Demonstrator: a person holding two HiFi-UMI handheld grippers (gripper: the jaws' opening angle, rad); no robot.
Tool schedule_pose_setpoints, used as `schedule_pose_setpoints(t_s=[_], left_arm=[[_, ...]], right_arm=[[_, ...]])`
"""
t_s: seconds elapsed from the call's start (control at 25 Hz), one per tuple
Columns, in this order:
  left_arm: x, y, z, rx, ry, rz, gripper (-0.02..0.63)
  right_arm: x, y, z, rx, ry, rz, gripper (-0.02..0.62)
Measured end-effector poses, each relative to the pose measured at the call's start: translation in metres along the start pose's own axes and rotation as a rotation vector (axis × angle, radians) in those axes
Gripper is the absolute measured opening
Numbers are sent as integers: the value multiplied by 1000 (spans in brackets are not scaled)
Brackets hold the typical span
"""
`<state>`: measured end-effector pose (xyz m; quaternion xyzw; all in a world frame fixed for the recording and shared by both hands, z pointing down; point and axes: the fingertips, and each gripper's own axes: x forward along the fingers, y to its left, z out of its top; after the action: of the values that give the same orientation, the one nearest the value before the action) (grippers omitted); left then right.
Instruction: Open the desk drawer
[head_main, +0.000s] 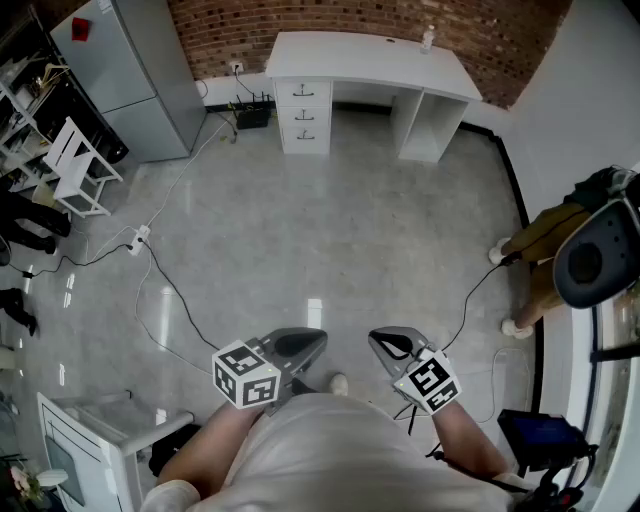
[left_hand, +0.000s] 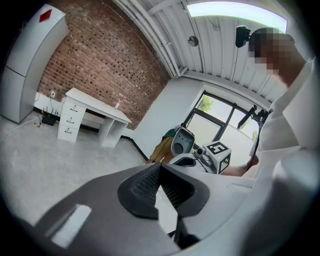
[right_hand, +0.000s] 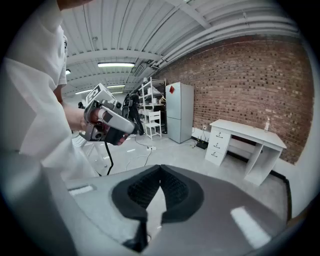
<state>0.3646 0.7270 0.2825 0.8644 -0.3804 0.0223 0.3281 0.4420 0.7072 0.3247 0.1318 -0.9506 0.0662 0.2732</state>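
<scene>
We see a pale grey polished floor (head_main: 330, 230) stretching out ahead of both hand-held grippers, ending at a red brick wall (head_main: 250, 20) on the far side. A tall grey metal cabinet (head_main: 130, 70) stands against that wall, far ahead and to the left of the left hand-held gripper (head_main: 300, 345). The long white surface (head_main: 370, 60) sits straight ahead of the pair, well apart from them, with its back to the bricks. Under its left end is the white stack of three drawers (head_main: 303, 115). All three fronts sit flush and closed, and neither tool touches them. A white slatted chair (head_main: 80, 165) stands off to the left of the left hand-held gripper.

We hold the left hand-held gripper low and close to the body. In the left gripper view its black ridged pads meet at the tips with nothing between them. The right hand-held gripper (head_main: 392, 345) is just beside it, and its pads are likewise pressed together on nothing. A white power strip (head_main: 138, 240) lies on the floor ahead-left of the left tool. A small clear bottle (head_main: 428, 38) stands on the far right of the surface.
</scene>
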Motion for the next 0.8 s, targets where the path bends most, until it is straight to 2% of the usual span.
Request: schedule_pose_setpoints(t_s=[0.2, 0.36, 0.6, 0.8], left_arm=[[-10, -7, -11, -4, -22, 58, 6], [-28, 5, -2, -29, -35, 90, 6], [1, 95, 34, -18, -32, 101, 5], [-2, 156, 87, 17, -16, 61, 5]], right_arm=[[-4, 8, -10, -14, 7, 31, 3], [10, 10, 3, -24, 16, 58, 3], [85, -61, 24, -17, 21, 75, 3], [138, -96, 82, -28, 18, 47, 6]])
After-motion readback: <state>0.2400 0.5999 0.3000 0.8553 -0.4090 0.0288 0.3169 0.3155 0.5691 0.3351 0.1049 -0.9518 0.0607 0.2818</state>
